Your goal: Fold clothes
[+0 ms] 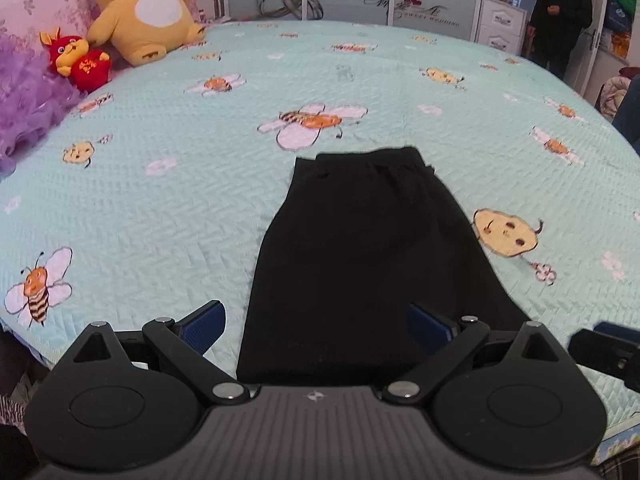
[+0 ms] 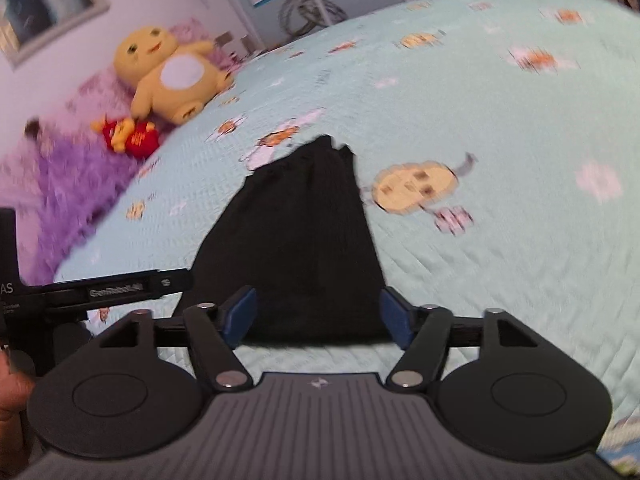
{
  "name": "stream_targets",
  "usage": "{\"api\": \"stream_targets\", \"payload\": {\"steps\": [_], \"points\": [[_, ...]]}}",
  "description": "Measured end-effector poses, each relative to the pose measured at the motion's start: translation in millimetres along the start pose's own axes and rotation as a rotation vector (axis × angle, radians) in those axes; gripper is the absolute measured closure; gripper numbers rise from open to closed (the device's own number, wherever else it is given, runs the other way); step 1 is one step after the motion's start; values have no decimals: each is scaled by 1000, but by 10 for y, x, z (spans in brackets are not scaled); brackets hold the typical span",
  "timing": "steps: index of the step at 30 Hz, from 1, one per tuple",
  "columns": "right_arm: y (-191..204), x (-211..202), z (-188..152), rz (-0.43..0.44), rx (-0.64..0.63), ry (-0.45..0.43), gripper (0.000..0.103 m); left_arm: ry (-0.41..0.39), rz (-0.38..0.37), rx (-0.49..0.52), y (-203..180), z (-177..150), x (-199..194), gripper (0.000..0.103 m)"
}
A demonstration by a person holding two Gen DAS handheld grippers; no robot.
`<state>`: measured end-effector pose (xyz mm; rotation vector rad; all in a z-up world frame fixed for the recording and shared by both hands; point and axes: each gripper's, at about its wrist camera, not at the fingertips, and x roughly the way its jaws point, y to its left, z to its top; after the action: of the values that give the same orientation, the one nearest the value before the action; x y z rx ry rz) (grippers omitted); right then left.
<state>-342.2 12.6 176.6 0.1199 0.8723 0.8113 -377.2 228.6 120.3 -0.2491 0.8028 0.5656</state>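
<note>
So both my left gripper (image 1: 316, 326) and right gripper (image 2: 318, 312) hang released over the near end of the black pants (image 1: 360, 248), folded lengthwise mid-bed (image 1: 160, 208), and next I'd pinch that near hem and fold it far.

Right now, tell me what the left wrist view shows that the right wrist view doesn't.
Only the left wrist view shows a person in dark clothes standing by the white drawers. Only the right wrist view shows a framed picture on the wall. Both show the black garment lying flat on the bee-print bedspread, the yellow plush, the red plush, and open jaws holding nothing: left gripper, right gripper.
</note>
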Motion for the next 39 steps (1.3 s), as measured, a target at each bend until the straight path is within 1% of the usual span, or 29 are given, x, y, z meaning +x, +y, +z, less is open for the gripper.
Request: {"api": "stream_targets", "payload": {"steps": [3,5,8,11,15,21,24,29,39], "points": [[242,54,146,-14,-51,31,29,-1,-10,-2,25,54,-34,3],[377,115,231,-28,-70,60,29,-4,-3,0,45,102,-31,3],[527,243,317,-62,-99,99,29,-5,9,-3,92,166,4,2],[616,356,360,-80,-107,127,29,14,6,-18,163,225,75,2],[659,529,418,-102,-100,166,29,40,7,-24,225,274,199,2],[637,729,467,-153,-92,198,29,76,8,-43,304,308,385,2],[617,800,506,-164,-81,208,28,88,8,-56,344,323,455,2],[660,921,522,-192,-102,234,28,102,11,-59,377,335,526,2],[678,1091,476,-209,-113,284,28,128,4,-57,390,331,650,2]]}}
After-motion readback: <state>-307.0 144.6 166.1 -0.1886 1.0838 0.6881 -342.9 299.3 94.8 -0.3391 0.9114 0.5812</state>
